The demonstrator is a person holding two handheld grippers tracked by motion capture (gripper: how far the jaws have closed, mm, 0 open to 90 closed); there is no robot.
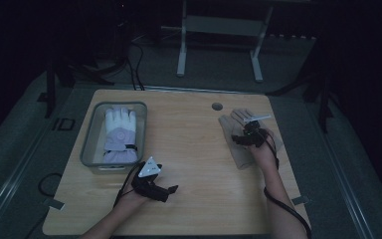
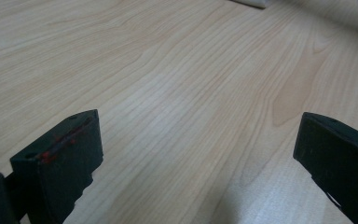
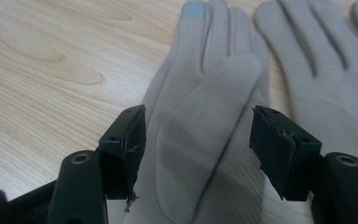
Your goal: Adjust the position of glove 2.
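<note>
The one sign that can be read is a pair of dark characters looking like "ID" on the grey floor mat (image 1: 62,124), beyond and to the left of the left gripper (image 1: 171,189) and just past the left edge of the wooden table (image 1: 189,149). The white-and-lilac glove (image 1: 119,134) in the clear bin (image 1: 90,134), just ahead of that gripper, carries a round emblem on its back and a small dark tag at its cuff; both are too small and dim to make out. The beige gloves (image 3: 200,107) between and beyond the right gripper's (image 3: 198,149) jaws bear no lettering that can be seen.
</note>
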